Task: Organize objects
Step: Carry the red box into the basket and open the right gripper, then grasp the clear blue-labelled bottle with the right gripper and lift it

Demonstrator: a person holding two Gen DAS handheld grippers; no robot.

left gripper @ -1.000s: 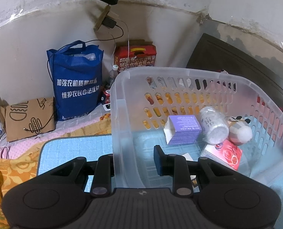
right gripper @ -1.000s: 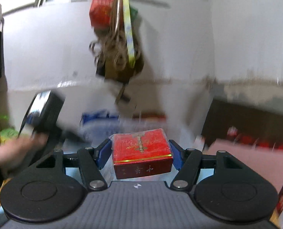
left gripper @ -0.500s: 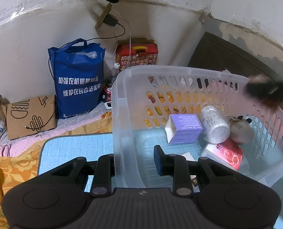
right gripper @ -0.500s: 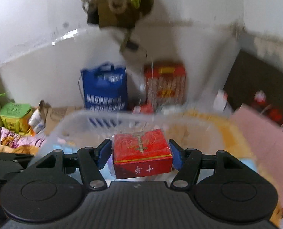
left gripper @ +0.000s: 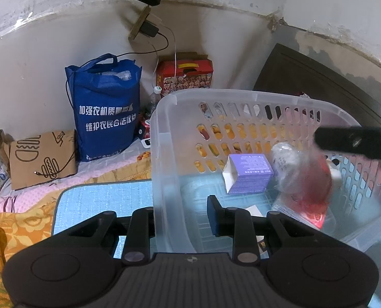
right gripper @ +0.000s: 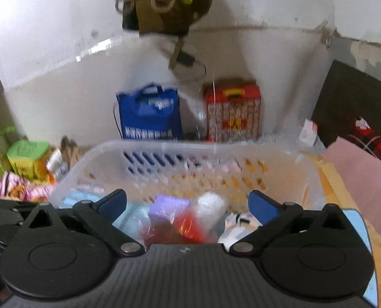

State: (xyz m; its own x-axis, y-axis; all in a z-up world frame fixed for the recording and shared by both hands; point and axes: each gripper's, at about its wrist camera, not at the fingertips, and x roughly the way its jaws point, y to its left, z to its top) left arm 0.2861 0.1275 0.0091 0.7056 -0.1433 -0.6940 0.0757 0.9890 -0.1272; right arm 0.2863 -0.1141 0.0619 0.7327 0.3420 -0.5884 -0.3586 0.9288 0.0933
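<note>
My left gripper is shut on the near-left wall of the clear plastic basket, with one finger outside and one inside. Above the basket, the jaws of my right gripper are opening wide and nothing is pressed between its pads. The red box is a blur below them, falling among the basket's contents; it also shows as a blurred red box under the right gripper's black finger. A purple box and a white wrapped roll lie in the basket.
A blue tote bag, a red carton and a brown paper bag stand along the wall. The basket rests on a light blue mat. A dark headboard is at right and a green box at left.
My right gripper swung across to over the basket with the red box, then its jaws opened and the box dropped out. The left gripper and the basket stayed put.
</note>
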